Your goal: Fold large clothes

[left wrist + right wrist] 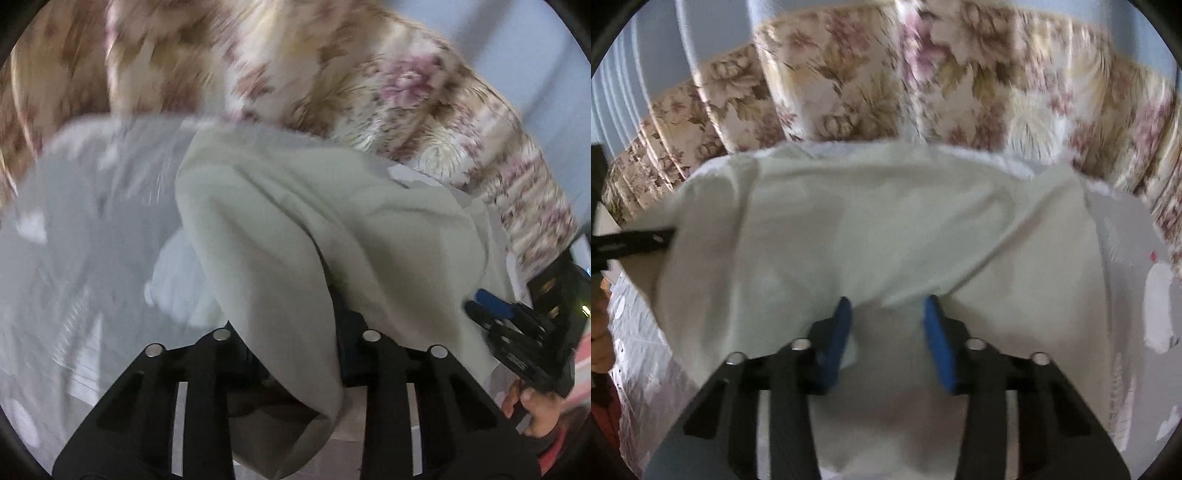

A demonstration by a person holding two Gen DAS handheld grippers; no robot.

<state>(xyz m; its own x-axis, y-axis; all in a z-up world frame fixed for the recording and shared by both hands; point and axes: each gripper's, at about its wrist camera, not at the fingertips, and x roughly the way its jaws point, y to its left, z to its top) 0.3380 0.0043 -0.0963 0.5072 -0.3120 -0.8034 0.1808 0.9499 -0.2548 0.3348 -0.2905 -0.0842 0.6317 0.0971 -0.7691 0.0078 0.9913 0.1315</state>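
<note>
A large pale green garment lies on a grey patterned sheet. In the left wrist view a fold of it runs down between my left gripper's fingers and hides the pads, so the gripper is shut on the cloth. My right gripper shows at the right edge of that view, at the garment's side. In the right wrist view the garment spreads wide ahead. My right gripper is open, its blue pads apart at the garment's near edge. The left gripper's finger enters at far left.
A floral curtain hangs behind the bed, also seen in the left wrist view. The grey sheet with white shapes extends to the right. A hand holds the right gripper's handle.
</note>
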